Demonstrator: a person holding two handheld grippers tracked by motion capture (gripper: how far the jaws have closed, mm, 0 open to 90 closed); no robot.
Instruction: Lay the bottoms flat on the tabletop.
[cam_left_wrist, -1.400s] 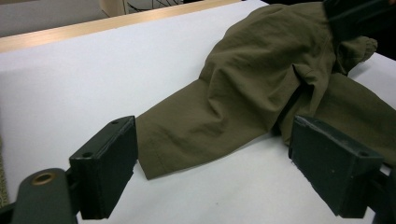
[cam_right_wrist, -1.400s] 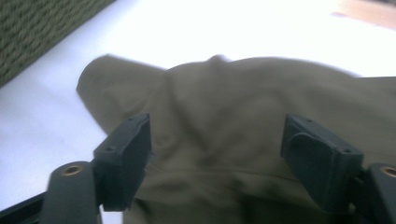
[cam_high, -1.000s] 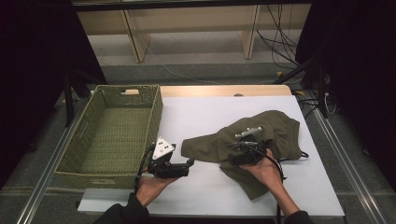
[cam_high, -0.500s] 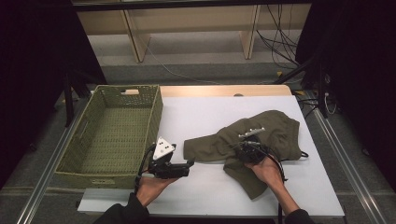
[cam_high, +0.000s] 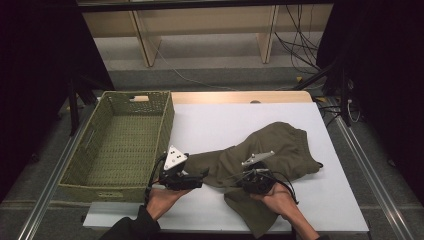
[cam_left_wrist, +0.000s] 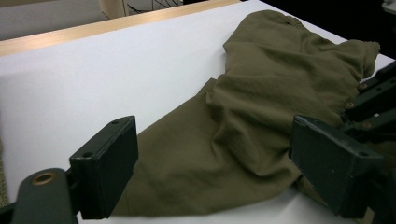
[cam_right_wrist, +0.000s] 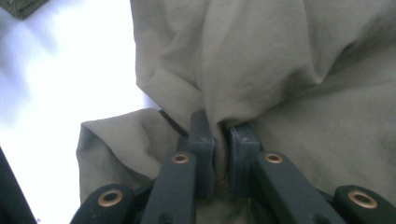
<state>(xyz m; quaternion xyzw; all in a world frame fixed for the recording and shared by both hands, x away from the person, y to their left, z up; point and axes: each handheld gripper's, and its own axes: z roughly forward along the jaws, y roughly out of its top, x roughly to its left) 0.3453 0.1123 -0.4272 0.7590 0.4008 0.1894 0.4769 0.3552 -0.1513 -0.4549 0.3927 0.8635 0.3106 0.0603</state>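
Note:
An olive-green garment (cam_high: 272, 150) lies crumpled on the white table top (cam_high: 220, 120), right of centre. My right gripper (cam_high: 240, 176) is shut on a fold of the garment (cam_right_wrist: 261, 70) near its front middle; the cloth is pinched between the two jaws. My left gripper (cam_high: 202, 176) is open at the garment's left end, low over the table. In the left gripper view its jaws stand wide apart on either side of the garment (cam_left_wrist: 243, 121), touching nothing I can see.
A green woven basket (cam_high: 120, 145) stands empty at the left of the table, close to my left gripper. A wooden strip (cam_high: 240, 96) runs along the table's far edge. Cables (cam_high: 305, 40) lie on the floor beyond.
The right gripper has dragged the pinched fold leftward and toward the front, bunching the garment. The left gripper has held its place, open.

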